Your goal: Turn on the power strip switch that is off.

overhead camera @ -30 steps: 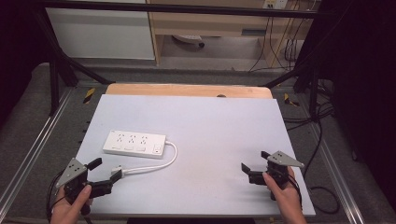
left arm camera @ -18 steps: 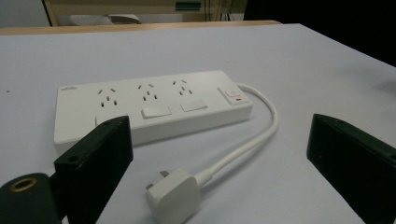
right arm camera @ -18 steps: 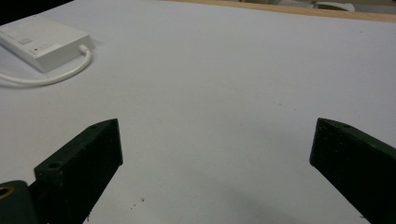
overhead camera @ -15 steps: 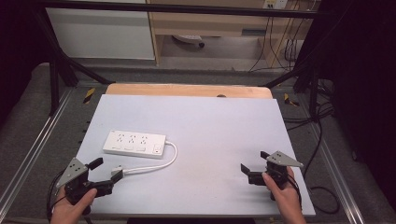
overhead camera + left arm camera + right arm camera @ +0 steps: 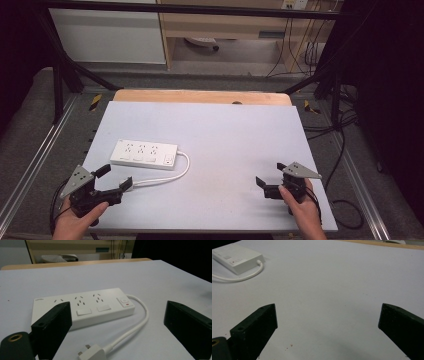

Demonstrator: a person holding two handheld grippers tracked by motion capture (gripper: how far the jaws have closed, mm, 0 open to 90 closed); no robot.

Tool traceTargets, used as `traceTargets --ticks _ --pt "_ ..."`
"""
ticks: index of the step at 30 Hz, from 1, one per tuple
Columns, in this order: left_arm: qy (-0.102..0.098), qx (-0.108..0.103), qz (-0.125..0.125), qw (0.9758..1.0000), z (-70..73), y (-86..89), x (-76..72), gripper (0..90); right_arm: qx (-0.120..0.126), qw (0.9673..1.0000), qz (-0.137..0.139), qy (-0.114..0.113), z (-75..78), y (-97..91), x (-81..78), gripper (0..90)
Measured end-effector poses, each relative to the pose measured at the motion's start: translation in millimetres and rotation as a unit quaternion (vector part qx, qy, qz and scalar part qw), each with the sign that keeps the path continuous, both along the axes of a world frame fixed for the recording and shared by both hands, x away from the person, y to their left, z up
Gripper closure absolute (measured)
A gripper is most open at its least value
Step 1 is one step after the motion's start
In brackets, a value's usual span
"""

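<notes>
Your left gripper (image 5: 116, 178) has its fingers (image 5: 52, 327) spread apart, empty, with the white plug (image 5: 92, 353) lying between them; just beyond sits the power strip (image 5: 144, 154) on the desk (image 5: 225, 130); your right gripper (image 5: 270, 181) is likewise spread wide over bare desk, well apart from the strip.

A white power strip (image 5: 143, 154) with three sockets and a switch at its right end lies flat on the left part of the pale surface (image 5: 225, 135), its white cord (image 5: 172, 176) looping back to a plug (image 5: 91, 353).
</notes>
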State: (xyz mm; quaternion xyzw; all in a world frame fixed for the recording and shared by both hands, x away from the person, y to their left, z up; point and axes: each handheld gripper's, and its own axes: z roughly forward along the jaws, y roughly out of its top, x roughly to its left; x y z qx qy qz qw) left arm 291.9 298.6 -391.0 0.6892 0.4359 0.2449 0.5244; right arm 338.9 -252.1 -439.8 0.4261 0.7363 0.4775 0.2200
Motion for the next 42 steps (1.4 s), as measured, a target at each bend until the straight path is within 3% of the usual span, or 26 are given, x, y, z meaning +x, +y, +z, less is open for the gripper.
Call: traceTargets --ticks 11,22,42 --pt "-0.006 -0.017 0.000 0.9998 15.0 1.4 8.1 7.2 0.003 1.0000 0.004 -0.001 0.8 -0.6 -0.9 2.5" --pt "-0.013 -0.007 -0.017 0.9997 29.6 -10.7 20.7 7.1 0.004 1.0000 0.006 -0.002 1.0 -0.6 -0.7 2.4" --pt "-0.019 0.009 -0.031 0.9993 37.7 -33.2 44.2 7.1 0.004 0.9999 0.010 -0.004 1.9 -0.1 -1.7 2.6"
